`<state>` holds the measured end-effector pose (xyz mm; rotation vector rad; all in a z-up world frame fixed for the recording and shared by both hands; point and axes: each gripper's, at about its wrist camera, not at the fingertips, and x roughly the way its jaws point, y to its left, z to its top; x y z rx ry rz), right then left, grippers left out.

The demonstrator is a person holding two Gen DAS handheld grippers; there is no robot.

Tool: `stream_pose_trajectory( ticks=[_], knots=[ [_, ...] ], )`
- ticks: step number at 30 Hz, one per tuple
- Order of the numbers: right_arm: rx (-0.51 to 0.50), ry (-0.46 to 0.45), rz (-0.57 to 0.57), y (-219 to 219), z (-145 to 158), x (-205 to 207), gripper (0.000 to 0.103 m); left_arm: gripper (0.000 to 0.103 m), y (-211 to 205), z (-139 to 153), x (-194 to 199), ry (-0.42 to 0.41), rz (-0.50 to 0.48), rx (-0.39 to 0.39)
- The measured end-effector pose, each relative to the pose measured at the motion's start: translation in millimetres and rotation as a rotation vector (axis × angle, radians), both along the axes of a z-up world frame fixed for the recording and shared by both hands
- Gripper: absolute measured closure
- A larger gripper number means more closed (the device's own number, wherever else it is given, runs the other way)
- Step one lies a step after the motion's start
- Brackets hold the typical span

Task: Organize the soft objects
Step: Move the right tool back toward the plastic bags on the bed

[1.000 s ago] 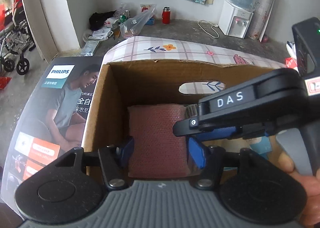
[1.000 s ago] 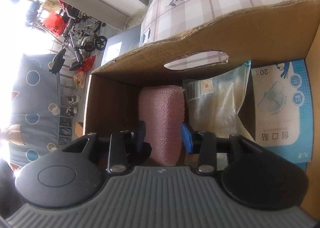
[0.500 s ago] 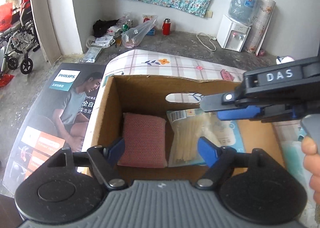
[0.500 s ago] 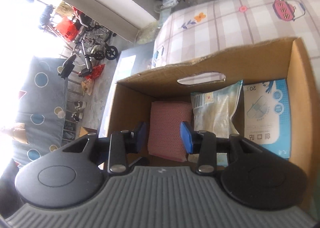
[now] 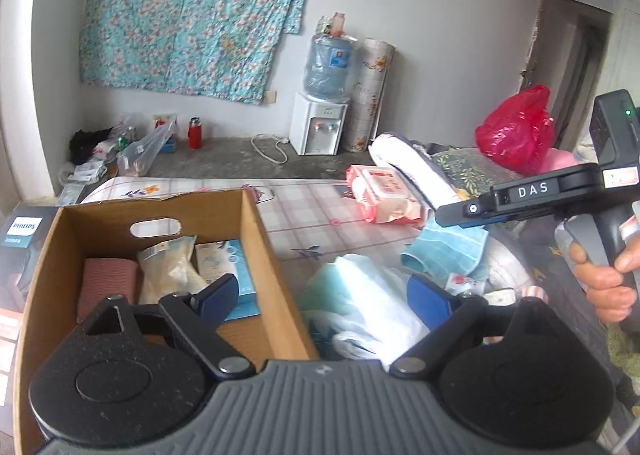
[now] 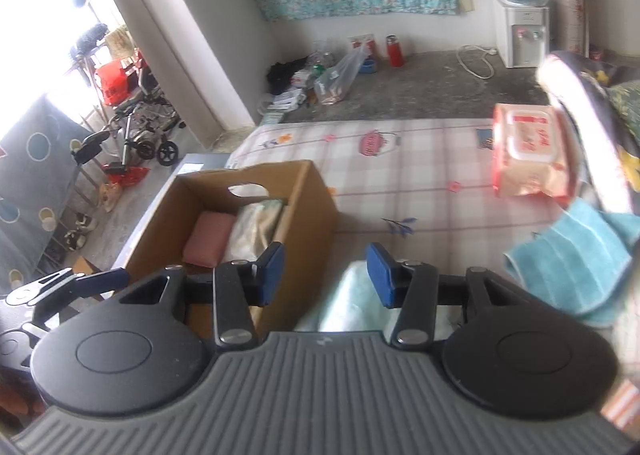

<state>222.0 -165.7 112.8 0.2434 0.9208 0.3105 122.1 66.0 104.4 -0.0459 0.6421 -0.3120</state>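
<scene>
Brown cardboard box (image 5: 256,239) sits on the checked bedsheet (image 6: 420,175) at the bed's left side. Inside it, a pink knitted pad (image 5: 106,281) lies by the left wall, a clear packet (image 5: 168,267) beside it, and a blue-and-white carton (image 5: 224,259) next to the right wall.

Right of the box, a pale green bag (image 5: 360,295) lies on the sheet, with a folded teal towel (image 6: 576,259) farther right and a pink wipes pack (image 6: 528,147) beyond it, well apart from the box.

The left claw (image 5: 320,299) is spread wide and holds nothing; one blue pad hangs over the box, the other over the pale green bag. The right claw (image 6: 326,275) is also spread and empty, over the box's right wall and the bag's edge. In the left wrist view the right hand (image 5: 608,279) grips the handle of its tool at the right edge.
</scene>
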Motion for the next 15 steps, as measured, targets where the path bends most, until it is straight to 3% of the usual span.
stream_pose_trajectory(
  ticks=[5, 11, 15],
  knots=[
    [-0.022, -0.021, -0.099, -68.4, -20.2, -62.8, 0.058, 0.011, -60.6, -17.8, -28.4, -0.029, -0.095, 0.026],
    [0.041, 0.019, -0.223, -129.6, -58.1, -118.4, 0.058, 0.011, -124.2, -49.9, -38.4, -0.06, -0.241, 0.07],
    [0.094, 0.075, -0.275, -147.6, -76.8, -128.0, 0.058, 0.022, -161.1, -76.8, -28.6, -0.076, -0.337, 0.121]
  ],
)
